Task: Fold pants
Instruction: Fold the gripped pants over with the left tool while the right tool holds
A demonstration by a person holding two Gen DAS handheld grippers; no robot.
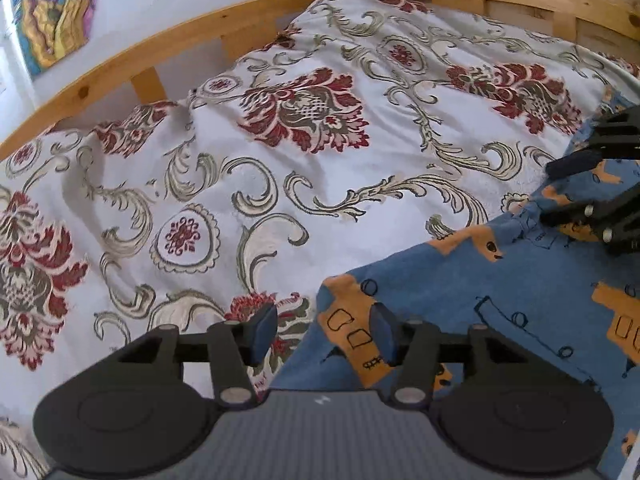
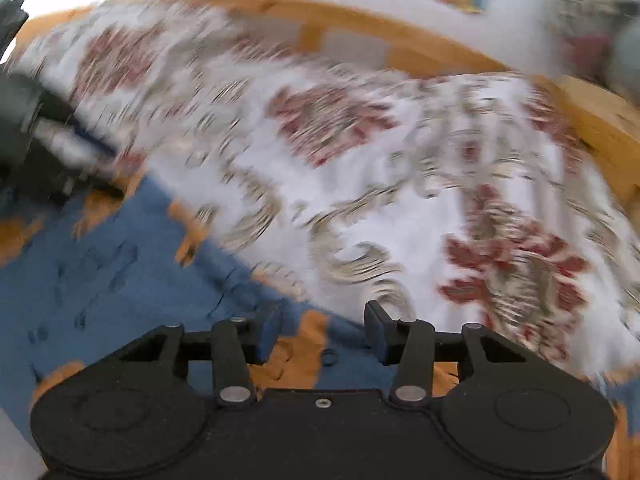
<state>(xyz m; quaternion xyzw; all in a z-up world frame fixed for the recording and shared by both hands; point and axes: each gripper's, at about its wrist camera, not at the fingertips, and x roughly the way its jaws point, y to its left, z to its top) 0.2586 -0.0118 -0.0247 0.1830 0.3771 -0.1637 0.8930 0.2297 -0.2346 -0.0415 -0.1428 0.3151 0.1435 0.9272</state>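
Observation:
The pants are blue with orange vehicle prints and lie on the bed at the lower right of the left wrist view. My left gripper is open, its jaws straddling the pants' left edge just above the cloth. My right gripper shows at the far right, over the pants' far edge. In the right wrist view, which is motion-blurred, the pants fill the lower left, and my right gripper is open over their edge. The left gripper shows at the left edge.
A white bedspread with red and beige floral print covers the bed. A wooden bed rail runs along the far side, with a white wall and colourful pictures behind. The rail also shows in the right wrist view.

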